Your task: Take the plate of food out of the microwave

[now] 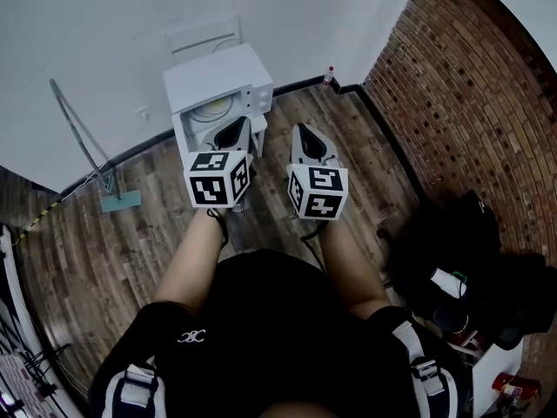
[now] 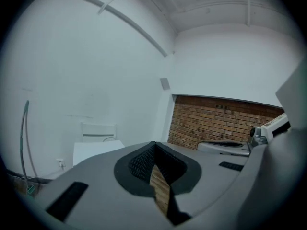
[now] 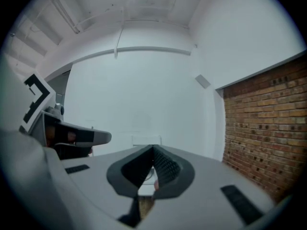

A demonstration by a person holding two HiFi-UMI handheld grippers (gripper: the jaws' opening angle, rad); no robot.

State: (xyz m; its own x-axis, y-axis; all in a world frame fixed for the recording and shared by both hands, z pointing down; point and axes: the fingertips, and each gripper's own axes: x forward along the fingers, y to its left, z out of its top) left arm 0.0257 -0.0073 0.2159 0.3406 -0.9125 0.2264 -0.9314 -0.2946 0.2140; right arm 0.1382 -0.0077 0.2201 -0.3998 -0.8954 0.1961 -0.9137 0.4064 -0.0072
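A white microwave [image 1: 222, 78] stands on a low white stand against the far wall, its front facing me. A pale round plate [image 1: 211, 110] shows in its open cavity; the food on it is too small to make out. My left gripper [image 1: 231, 134] hangs just in front of the cavity, jaws shut with nothing between them. My right gripper [image 1: 305, 141] is level with it, to the right of the microwave, also shut and empty. The microwave's white top [image 2: 96, 150] peeks over the shut left gripper [image 2: 153, 144]. The right gripper [image 3: 153, 148] points at the white wall.
A long-handled mop [image 1: 84, 146] leans on the wall at the left. A small bottle [image 1: 328, 77] stands at the skirting near the brick wall [image 1: 470, 103]. Black bags [image 1: 474, 251] lie on the wooden floor at the right. A white frame [image 1: 204, 37] is behind the microwave.
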